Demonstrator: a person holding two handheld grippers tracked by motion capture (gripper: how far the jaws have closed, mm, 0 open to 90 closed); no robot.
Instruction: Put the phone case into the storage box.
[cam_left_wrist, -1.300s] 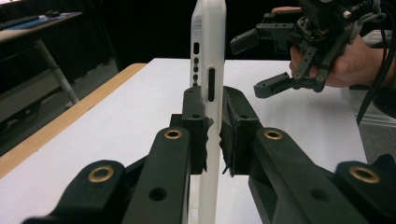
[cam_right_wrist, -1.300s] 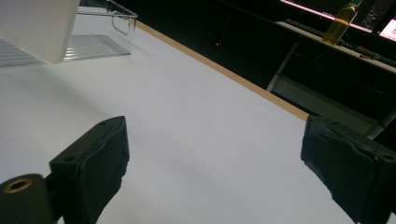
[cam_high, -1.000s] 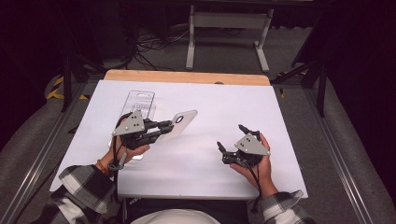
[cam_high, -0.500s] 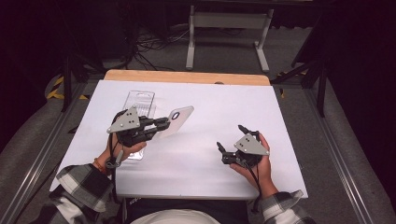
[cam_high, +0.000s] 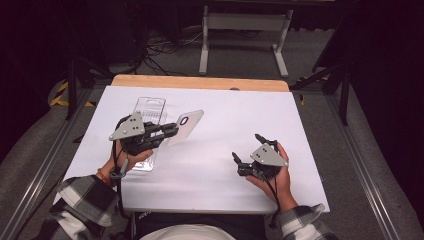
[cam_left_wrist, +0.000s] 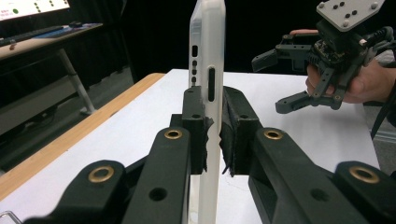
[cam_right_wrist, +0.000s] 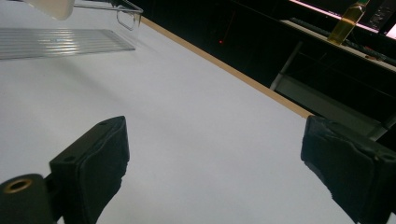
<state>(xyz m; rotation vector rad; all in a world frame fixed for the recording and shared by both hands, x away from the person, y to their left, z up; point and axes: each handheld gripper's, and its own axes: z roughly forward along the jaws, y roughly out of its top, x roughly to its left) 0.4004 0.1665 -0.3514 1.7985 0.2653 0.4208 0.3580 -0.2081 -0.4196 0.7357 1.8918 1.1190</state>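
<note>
One phone case (cam_high: 188, 123) between the left gripper (cam_high: 170, 131) jaws (right gripper (cam_high: 248, 154) jaws apart), one clear package (cam_high: 148, 112).

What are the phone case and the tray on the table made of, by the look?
Phone case: probably soft silicone or TPU, frosted white and matte; light passes through its edge. The left gripper clamps it.
Tray: likely rigid clear plastic, glossy; the table shows through it, and it has ribbed ridges.

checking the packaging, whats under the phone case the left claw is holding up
The phone case hangs clamped in the left claw, above bare white table. The clear plastic package lies beside it, partly hidden under the claw and hand.
</note>
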